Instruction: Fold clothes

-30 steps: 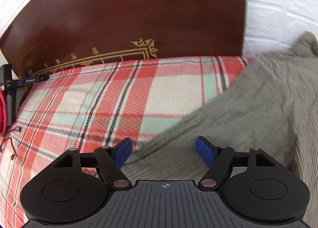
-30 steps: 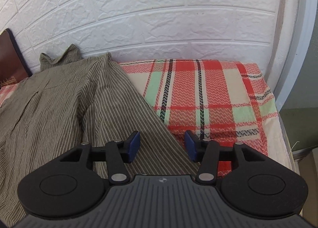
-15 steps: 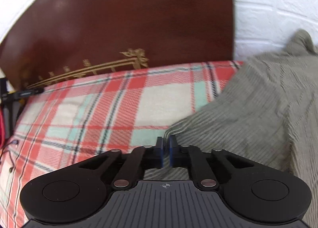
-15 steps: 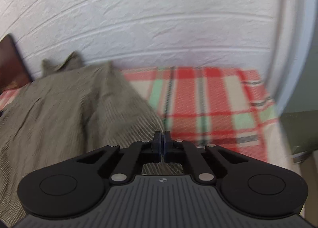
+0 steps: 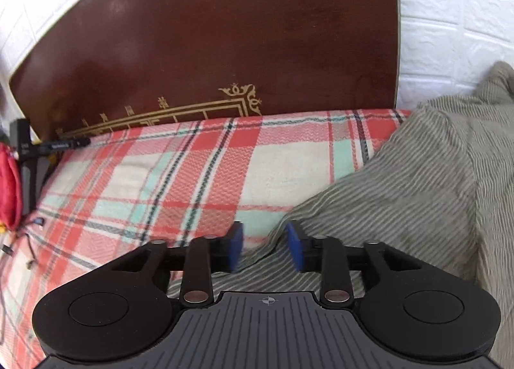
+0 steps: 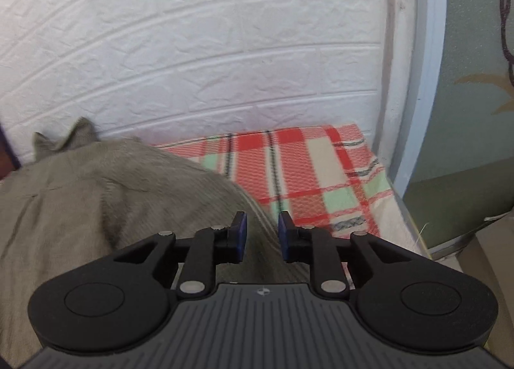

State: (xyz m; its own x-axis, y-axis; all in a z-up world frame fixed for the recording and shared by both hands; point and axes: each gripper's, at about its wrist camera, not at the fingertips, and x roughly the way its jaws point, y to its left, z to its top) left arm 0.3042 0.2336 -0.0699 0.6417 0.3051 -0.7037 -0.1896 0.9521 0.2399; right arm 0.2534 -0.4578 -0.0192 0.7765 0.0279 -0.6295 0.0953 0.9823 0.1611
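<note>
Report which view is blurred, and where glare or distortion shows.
Right wrist view: motion-smeared shirt and plaid blanket; gripper sharp. Left wrist view: mostly crisp, soft sheen on the headboard, fisheye bending its top edge.

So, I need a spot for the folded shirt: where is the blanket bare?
Bare plaid blanket lies between the headboard and the shirt, and again between the shirt's other edge and the glass door. The middle is shirt-covered.
</note>
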